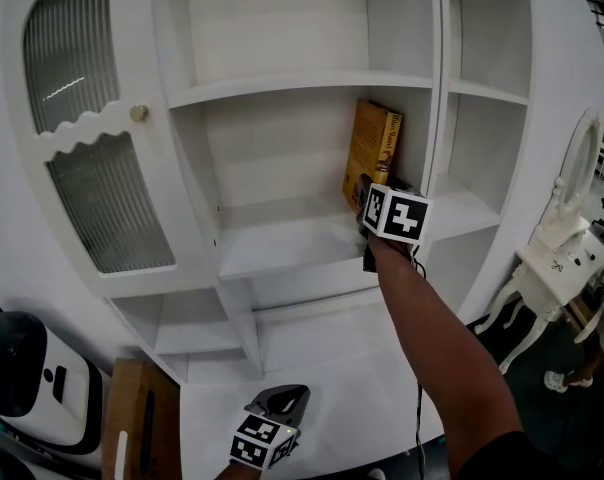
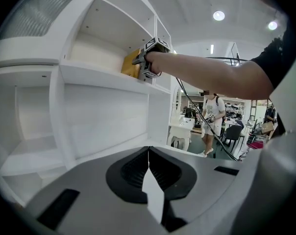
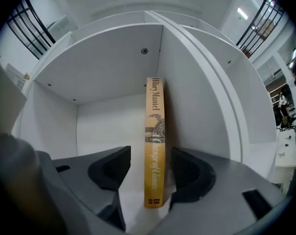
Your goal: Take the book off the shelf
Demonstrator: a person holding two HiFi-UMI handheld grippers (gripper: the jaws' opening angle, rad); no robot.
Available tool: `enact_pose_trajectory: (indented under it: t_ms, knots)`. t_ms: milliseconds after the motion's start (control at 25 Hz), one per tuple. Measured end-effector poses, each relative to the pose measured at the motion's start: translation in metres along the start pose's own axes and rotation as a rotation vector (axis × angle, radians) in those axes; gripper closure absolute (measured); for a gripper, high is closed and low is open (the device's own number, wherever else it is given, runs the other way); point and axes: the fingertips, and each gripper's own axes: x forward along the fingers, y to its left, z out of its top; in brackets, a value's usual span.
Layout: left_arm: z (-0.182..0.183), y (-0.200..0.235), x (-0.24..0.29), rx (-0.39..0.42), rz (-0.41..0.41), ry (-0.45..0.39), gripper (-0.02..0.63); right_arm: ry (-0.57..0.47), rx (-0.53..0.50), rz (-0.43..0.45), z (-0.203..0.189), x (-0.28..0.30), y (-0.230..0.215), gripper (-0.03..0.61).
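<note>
A yellow-orange book stands upright on the white shelf, leaning against the compartment's right wall. My right gripper is held level at the book's lower end. In the right gripper view the book's spine stands between the jaws of the right gripper, which is open, with a gap on each side. My left gripper hangs low in front of the cabinet's lower part, shut and empty. The left gripper view shows the right gripper at the book.
A cabinet door with ribbed glass and a brass knob is left of the open shelves. A white machine and a wooden piece lie lower left. A white dressing table stands right. A person walks far behind.
</note>
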Motion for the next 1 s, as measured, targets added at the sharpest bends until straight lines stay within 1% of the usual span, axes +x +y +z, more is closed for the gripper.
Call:
enact_pose_trajectory:
  t_ms: [80, 160, 280, 520, 720, 920, 960, 1000]
  knots:
    - [-0.002, -0.002, -0.001, 0.001, -0.007, 0.004, 0.603, 0.01, -0.022, -0.027, -0.001, 0.008, -0.001, 0.334]
    - [-0.005, -0.002, -0.003, 0.003, -0.008, 0.01, 0.603, 0.018, -0.048, -0.035, -0.001, 0.014, -0.001, 0.334]
    - [-0.009, 0.003, -0.005, 0.002, -0.001, 0.018, 0.603, 0.017, -0.072, -0.024, 0.002, 0.023, 0.001, 0.334]
    - [-0.009, 0.005, -0.008, -0.021, 0.007, 0.01, 0.603, -0.021, -0.089, -0.004, 0.018, 0.038, 0.006, 0.335]
    - [-0.015, 0.005, -0.011, -0.033, 0.022, 0.011, 0.603, -0.033, -0.14, -0.007, 0.029, 0.049, 0.008, 0.336]
    - [-0.014, 0.01, -0.017, -0.049, 0.045, 0.003, 0.603, -0.008, -0.159, 0.002, 0.025, 0.055, 0.011, 0.337]
    - [-0.013, 0.009, -0.018, -0.054, 0.047, -0.001, 0.603, -0.007, -0.16, 0.0, 0.025, 0.056, 0.01, 0.342]
    - [-0.013, 0.009, -0.018, -0.058, 0.047, -0.002, 0.603, -0.009, -0.156, -0.004, 0.024, 0.056, 0.009, 0.37]
